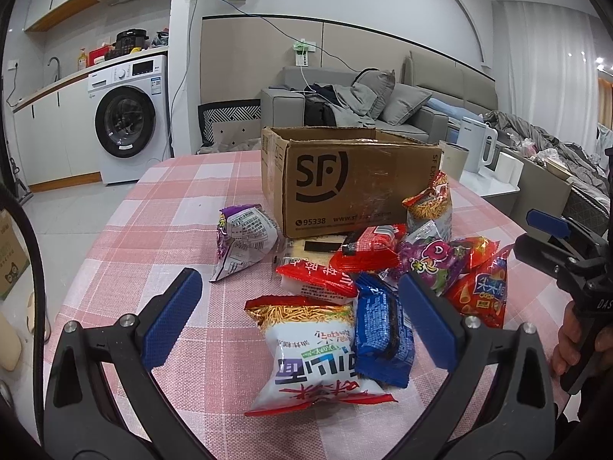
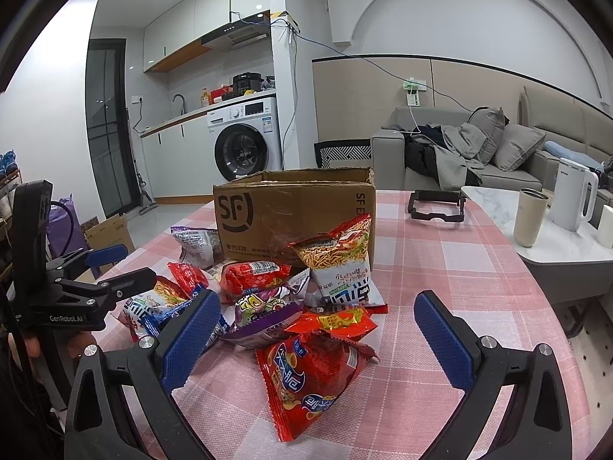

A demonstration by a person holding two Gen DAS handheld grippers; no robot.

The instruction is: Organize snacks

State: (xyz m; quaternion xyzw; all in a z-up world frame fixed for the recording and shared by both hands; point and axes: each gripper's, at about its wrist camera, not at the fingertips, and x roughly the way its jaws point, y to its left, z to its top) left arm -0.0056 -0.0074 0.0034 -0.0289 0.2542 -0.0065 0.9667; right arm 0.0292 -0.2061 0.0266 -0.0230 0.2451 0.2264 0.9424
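An open cardboard box is seen on the pink checked tablecloth, flaps up; its inside is hidden from both views, so contents can't be told. All snacks are seen outside it, heaped in front of the box w/ a few touching its front wall. A noodle bag is leaned upright at the box's front right corner. A purple-and-white pack is seen in front of the box's left corner, apart from the heap. In front of the box: red packs, a purple pack, a blue pack, a 2nd noodle bag, a red chip bag.

L gripper is held wide open, nothing gripped, w/ the 2nd noodle bag and blue pack btw its fingers. R gripper is likewise spread wide, empty, w/ the chip bag btw its fingers.
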